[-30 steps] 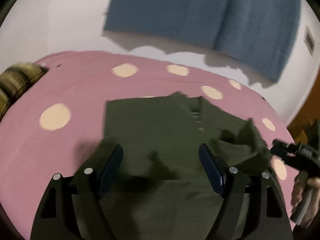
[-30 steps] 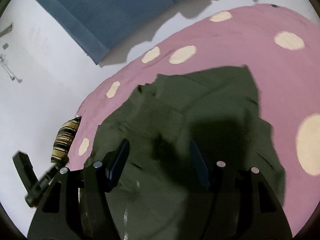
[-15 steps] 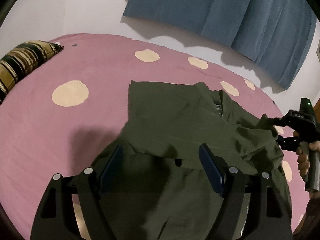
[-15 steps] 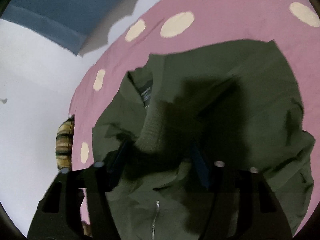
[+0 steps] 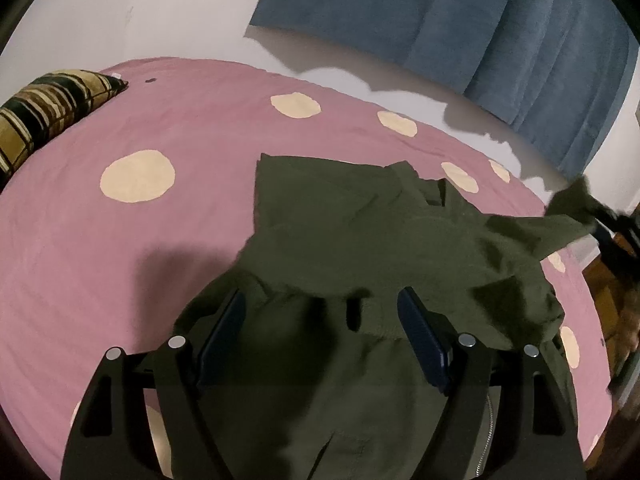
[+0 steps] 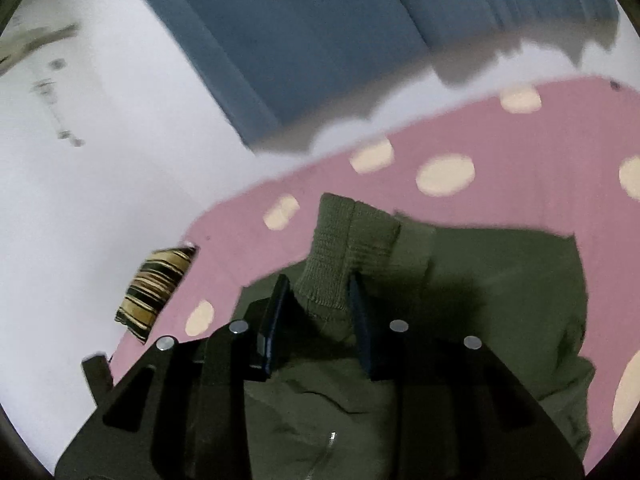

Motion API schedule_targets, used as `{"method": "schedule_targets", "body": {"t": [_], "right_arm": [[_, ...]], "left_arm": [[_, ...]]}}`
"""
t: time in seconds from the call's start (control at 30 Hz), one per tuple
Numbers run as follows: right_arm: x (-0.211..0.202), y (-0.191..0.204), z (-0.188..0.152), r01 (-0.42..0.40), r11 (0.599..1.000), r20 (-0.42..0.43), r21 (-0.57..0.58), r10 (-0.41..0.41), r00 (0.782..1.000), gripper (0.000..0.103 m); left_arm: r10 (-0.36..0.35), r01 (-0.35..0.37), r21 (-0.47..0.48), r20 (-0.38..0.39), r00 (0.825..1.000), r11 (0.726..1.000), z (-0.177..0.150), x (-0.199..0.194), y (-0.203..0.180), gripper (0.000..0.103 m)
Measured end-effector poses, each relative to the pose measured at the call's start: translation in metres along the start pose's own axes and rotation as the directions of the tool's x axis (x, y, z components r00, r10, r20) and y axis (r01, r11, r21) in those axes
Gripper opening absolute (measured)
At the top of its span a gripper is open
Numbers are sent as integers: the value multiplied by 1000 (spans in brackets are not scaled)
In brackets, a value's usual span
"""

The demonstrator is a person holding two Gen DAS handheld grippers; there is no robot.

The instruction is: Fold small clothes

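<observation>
Jaws of right gripper (image 6: 320,312) just closed onto jacket (image 6: 480,280) cuff; no readable writing

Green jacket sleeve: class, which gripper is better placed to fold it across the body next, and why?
Right. The right gripper already has its jaws pinching the ribbed cuff, lifted; the left gripper hangs open over the green jacket.

Olive jacket (image 5: 360,232), pink spotted sheet (image 5: 120,264).

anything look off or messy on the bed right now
Nothing damaged or spilled. The olive jacket lies rumpled and half folded on the pink bedsheet, one sleeve pulled up off it by its ribbed cuff, pinched in the right gripper.
</observation>
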State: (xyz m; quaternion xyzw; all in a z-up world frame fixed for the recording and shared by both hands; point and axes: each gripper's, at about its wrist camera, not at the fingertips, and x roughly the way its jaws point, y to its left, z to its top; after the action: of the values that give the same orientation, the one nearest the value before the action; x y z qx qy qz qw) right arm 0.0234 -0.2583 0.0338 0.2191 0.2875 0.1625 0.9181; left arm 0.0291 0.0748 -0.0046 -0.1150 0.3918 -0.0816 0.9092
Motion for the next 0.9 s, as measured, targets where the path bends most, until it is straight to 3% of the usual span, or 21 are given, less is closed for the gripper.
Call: {"method": "schedule_targets", "body": {"t": [0.1,0.17,0.23,0.27,0.33,0.4,0.47,0.57,0.7,0.77,0.83,0.9], "right_arm": [[-8,-37,-37,74,996,-71,42,-71,995,28],[-5,-68,-66,140,986,-181,90,-122,976,29],[-2,-99,-96,166,968,-301,187,-105,948,31],[-5,-108,-104,159,959,-317,235,-79,945,33],[-16,-118,-108,146,948,-293,282,-59,954,44],[-34,-121,-98,144,943,-215,302,-80,973,62],[-45,-123,-85,118,940,-155,320,-71,985,64],[-42,-127,-67,131,943,-136,305,-93,986,64],[-13,-138,-55,241,935,-222,261,-185,957,64],[5,-142,-58,269,930,-277,251,-197,940,62],[18,-135,-63,274,937,-324,218,-195,926,29],[24,-121,-64,283,949,-333,137,-225,916,21]], "left_arm": [[4,-4,-5,-9,1000,1000,-2,2,3,77],[0,0,-12,-14,1000,1000,-3,3,5,77],[-4,4,-18,-22,1000,1000,-3,5,6,77],[-6,5,-20,-25,1000,1000,-2,6,6,77],[-2,1,-20,-30,1000,1000,-3,6,6,77],[2,-2,-21,-31,1000,1000,-3,7,7,77],[2,-3,-22,-34,999,1000,-4,7,7,77],[10,-11,-25,-36,999,1000,-4,9,8,77],[3,-5,-39,-50,999,999,-7,11,10,77],[4,-6,-31,-47,999,999,-7,10,10,77],[4,-6,-24,-46,999,1000,-7,11,9,77],[3,-4,-25,-47,999,1000,-8,13,9,77]]}}
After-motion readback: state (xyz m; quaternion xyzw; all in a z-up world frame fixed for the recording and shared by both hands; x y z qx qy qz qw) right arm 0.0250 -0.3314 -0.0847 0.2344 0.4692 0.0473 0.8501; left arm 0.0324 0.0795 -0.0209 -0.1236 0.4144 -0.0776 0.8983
